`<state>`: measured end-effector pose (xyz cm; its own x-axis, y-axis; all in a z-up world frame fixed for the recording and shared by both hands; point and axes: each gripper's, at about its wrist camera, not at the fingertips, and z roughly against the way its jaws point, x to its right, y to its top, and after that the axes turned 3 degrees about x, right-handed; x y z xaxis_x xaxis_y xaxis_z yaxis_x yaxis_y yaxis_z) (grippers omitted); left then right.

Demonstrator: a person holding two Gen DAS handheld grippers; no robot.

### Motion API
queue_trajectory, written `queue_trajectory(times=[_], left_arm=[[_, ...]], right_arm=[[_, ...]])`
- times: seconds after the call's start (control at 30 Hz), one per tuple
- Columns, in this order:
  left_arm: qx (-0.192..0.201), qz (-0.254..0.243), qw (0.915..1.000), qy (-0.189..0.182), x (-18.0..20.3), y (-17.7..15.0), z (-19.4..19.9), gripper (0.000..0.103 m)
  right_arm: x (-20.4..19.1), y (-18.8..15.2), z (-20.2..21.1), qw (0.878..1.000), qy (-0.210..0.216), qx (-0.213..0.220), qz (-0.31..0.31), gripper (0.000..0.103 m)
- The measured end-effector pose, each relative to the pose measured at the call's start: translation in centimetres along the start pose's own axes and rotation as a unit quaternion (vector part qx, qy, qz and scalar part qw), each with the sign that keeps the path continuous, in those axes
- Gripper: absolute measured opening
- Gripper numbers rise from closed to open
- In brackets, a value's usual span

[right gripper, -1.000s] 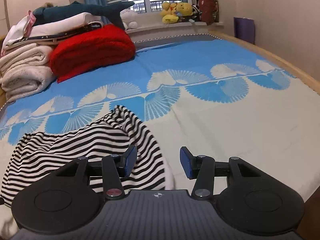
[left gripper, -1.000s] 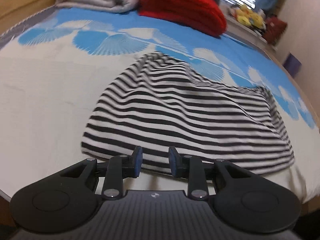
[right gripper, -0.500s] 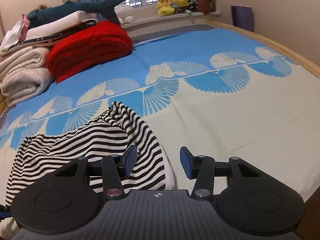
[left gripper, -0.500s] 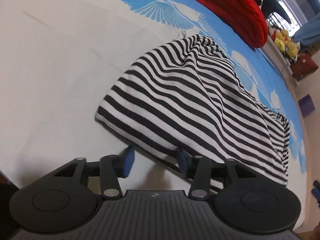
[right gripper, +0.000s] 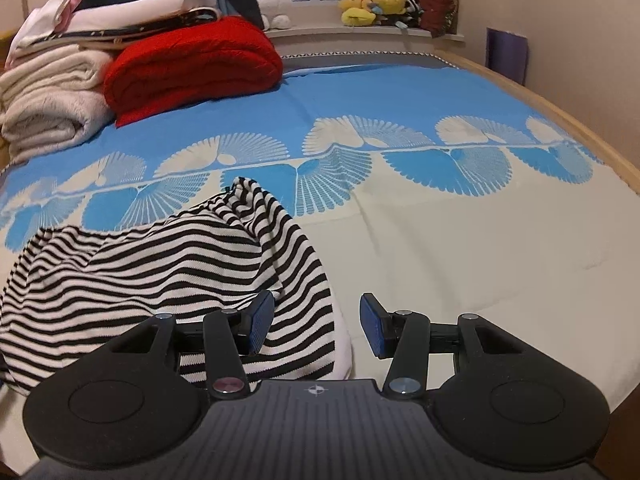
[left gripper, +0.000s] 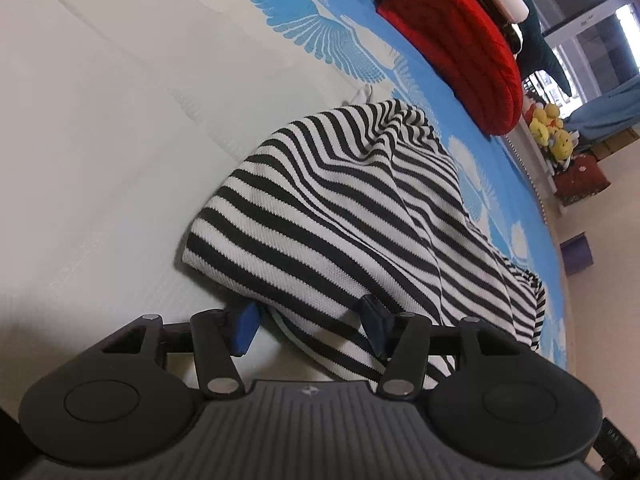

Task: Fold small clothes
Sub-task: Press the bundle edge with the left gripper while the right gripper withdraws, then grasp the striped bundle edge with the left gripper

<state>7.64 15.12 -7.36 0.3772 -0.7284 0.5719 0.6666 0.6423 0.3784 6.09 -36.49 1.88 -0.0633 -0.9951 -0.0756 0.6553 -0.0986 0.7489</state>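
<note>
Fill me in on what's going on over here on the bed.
A person with a gripper in each hand is folding a black-and-white striped garment on the bed. The left gripper has just been opening, its jaws straddling the garment's near edge without pinching it. The right gripper is open over the garment's other end. The garment lies bunched, not yet folded flat.
</note>
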Motion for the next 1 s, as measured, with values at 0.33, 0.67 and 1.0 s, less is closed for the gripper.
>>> queue_trajectory(times=[0.33, 0.67, 1.0], left_arm=[[0.009, 0.088, 0.996, -0.017, -1.4, 0.9, -0.4, 0.061], [0.008, 0.05, 0.9987, -0.008, -0.5, 1.3, -1.1, 0.053], [0.024, -0.02, 0.9994, 0.012, 0.6, 1.2, -0.3, 0.012]], right_arm=[[-0.1, -0.5, 0.5, 1.0, -0.012, -0.001, 0.01, 0.05], [0.0, -0.8, 0.7, 1.0, -0.018, -0.003, 0.002, 0.05], [-0.6, -1.0, 0.8, 1.0, -0.018, -0.007, 0.004, 0.05]])
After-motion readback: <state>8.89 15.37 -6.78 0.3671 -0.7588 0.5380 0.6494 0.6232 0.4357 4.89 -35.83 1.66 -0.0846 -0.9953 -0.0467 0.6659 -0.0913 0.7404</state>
